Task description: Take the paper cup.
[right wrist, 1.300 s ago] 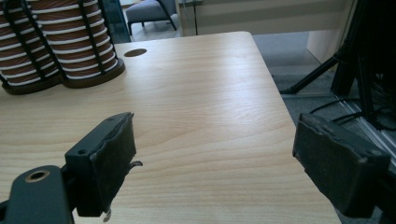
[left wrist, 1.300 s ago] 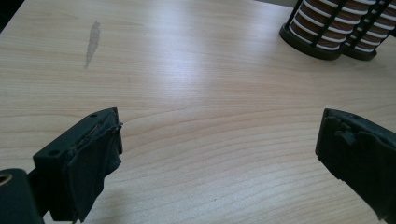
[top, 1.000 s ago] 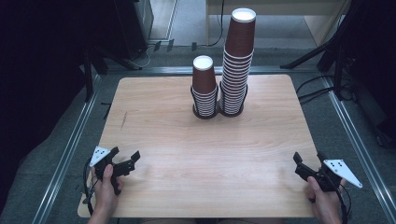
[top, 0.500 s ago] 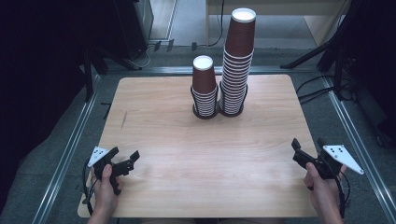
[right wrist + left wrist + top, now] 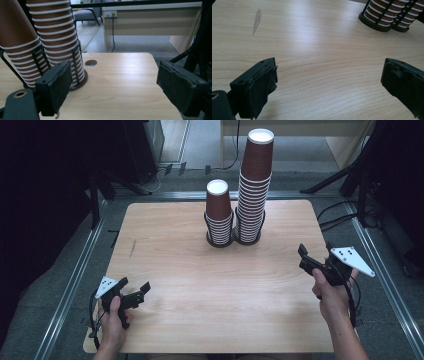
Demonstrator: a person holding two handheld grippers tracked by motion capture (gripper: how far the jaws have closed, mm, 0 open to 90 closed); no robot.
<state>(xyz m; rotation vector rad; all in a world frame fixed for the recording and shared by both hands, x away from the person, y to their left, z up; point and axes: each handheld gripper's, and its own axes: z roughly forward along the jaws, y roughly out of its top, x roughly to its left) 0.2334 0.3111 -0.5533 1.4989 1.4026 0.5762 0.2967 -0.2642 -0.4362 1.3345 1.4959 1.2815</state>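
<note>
Two stacks of brown paper cups stand in black wire holders at the back middle of the wooden table [image 5: 210, 285]: a short stack [image 5: 218, 212] and, to its right, a tall stack [image 5: 254, 185]. My left gripper [image 5: 135, 285] is open low over the table's front left, with nothing between its jaws [image 5: 329, 80]. Farther off in that view are the holder bases of the short stack [image 5: 382, 15] and the tall stack [image 5: 407, 17]. My right gripper [image 5: 303, 257] is open at the right edge, pointing toward the stacks. Past its empty jaws [image 5: 115, 85] rise the short stack [image 5: 17, 45] and the tall stack [image 5: 57, 32].
A round hole [image 5: 91, 62] is cut in the tabletop behind the tall stack. A grey smear [image 5: 257, 21] marks the wood at the left. Metal rails [image 5: 75, 280] run along both sides of the table. A desk [image 5: 150, 25] stands beyond the far edge.
My right gripper has moved forward along the right edge, closer to the cup stacks. The left gripper has barely shifted. Both stay open.
</note>
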